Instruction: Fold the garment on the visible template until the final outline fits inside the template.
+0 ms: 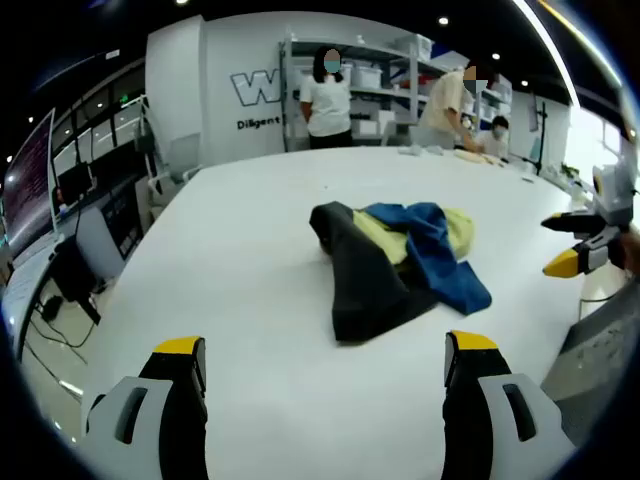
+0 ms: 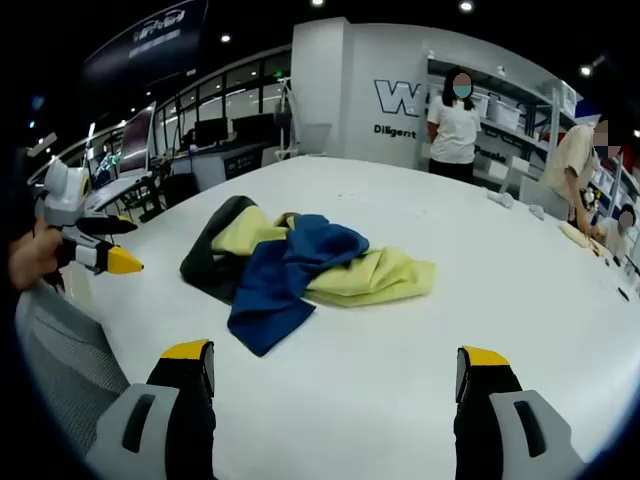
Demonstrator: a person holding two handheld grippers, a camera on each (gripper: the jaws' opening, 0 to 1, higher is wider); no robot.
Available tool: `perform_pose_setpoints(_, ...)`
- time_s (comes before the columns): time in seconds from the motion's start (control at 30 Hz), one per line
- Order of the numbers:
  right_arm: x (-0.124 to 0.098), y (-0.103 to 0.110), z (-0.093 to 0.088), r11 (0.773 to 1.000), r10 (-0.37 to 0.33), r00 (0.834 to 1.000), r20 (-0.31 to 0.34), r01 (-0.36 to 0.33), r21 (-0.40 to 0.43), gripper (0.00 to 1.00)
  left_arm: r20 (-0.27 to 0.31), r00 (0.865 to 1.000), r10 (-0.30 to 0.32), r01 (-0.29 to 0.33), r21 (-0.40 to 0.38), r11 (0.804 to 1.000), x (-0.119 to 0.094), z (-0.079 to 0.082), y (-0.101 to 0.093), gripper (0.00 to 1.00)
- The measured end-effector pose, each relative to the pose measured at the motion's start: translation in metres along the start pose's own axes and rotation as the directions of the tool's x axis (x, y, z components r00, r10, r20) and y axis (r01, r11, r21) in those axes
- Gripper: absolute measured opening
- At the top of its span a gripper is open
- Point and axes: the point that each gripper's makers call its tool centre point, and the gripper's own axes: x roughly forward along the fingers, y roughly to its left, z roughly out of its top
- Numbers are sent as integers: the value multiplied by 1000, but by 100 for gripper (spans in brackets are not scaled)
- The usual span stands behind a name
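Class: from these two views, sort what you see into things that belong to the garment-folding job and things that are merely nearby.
Job:
- crumpled garment pile
- left hand-held gripper, open
- right hand-held gripper, open
- white table

Nearby:
- storage shelves
- people at the far end
- monitors

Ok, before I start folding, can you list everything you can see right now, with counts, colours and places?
crumpled multicolour garment: one heap, black, blue and yellow parts, middle of the table
large white table: one, white, under the garment
people standing: at least three, light tops, far side of the table
white storage shelves: one unit, behind the people
dark monitors: several, on desks left of the table
left hand-held gripper: one, yellow-tipped dark jaws, open, short of the garment
right hand-held gripper: one, yellow-tipped dark jaws, open, short of the garment
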Motion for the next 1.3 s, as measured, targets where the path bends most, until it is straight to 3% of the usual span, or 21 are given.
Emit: perform_pose_setpoints(1.3,1,1,-3,1000,13,1000,-12,-13,17,99,-14,1000,2,-2,18,1000,2,-3,0,95)
